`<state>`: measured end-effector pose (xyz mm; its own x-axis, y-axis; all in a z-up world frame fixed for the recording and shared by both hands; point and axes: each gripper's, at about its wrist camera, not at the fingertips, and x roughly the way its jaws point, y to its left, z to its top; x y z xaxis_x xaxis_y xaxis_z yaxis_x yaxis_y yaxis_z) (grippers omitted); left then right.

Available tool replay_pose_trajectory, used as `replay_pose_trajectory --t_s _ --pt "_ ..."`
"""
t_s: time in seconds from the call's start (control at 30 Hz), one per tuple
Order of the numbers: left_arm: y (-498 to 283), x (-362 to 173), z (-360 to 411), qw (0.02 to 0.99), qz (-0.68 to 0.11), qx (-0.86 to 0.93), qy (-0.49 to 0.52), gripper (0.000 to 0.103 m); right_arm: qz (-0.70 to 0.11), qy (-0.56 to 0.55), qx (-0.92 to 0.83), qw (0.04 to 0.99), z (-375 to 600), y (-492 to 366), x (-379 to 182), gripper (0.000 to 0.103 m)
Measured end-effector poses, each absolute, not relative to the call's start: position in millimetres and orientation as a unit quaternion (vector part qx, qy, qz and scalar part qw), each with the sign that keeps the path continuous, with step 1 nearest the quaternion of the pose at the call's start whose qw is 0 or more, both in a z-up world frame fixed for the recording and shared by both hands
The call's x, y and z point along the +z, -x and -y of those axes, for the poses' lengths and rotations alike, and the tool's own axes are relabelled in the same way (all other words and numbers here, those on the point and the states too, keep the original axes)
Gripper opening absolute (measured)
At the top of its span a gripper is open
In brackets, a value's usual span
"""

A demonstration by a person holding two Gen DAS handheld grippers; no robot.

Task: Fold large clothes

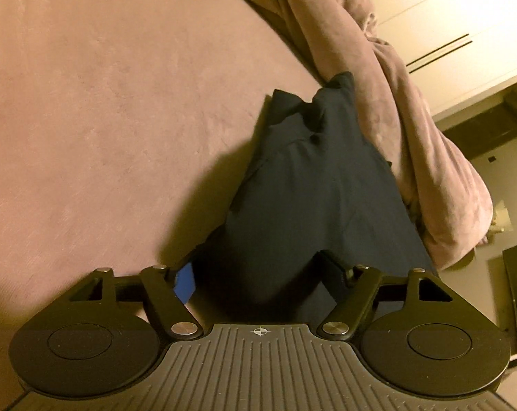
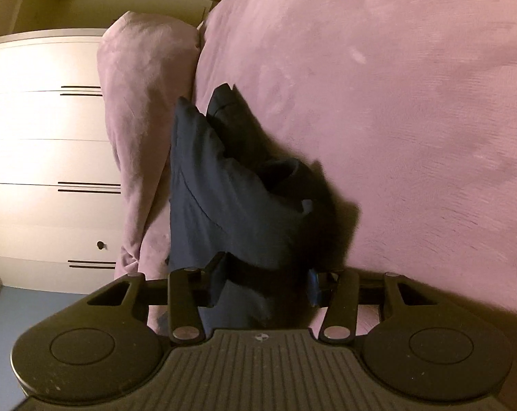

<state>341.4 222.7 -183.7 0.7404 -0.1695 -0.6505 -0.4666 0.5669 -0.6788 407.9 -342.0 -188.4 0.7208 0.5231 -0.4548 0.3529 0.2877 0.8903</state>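
Both grippers, left (image 1: 258, 274) and right (image 2: 263, 284), seem to have their jaws pinching the dark cloth (image 1: 313, 185) hanging over the bed (image 1: 104, 102); it is soft, floppy, best held by its edge.

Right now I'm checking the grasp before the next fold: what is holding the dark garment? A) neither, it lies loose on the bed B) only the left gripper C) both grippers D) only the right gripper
C: the dark garment runs between the fingers of the left gripper and of the right gripper, above the pink bed.
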Motion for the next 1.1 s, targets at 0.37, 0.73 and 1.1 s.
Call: replay_pose_trajectory --t_s 0.37,0.73,1.1 --pt "-321.7 -142.6 -214.2 0.856 -0.312 0.04 0.41 0.037 -0.338 -0.498 0.051 0.797 328.3 -398.7 -148.3 0.016" --pt "-200.7 -99.5 -187.7 0.865 -0.33 -0.028 0.377 0.035 -0.354 -0.425 0.068 0.83 359.3 -307.7 -106.7 0.015" --pt "-74.0 -117.0 -177.0 0.836 -0.366 0.063 0.404 0.033 -0.404 -0.298 0.044 0.864 391.5 -192.6 -86.1 0.019"
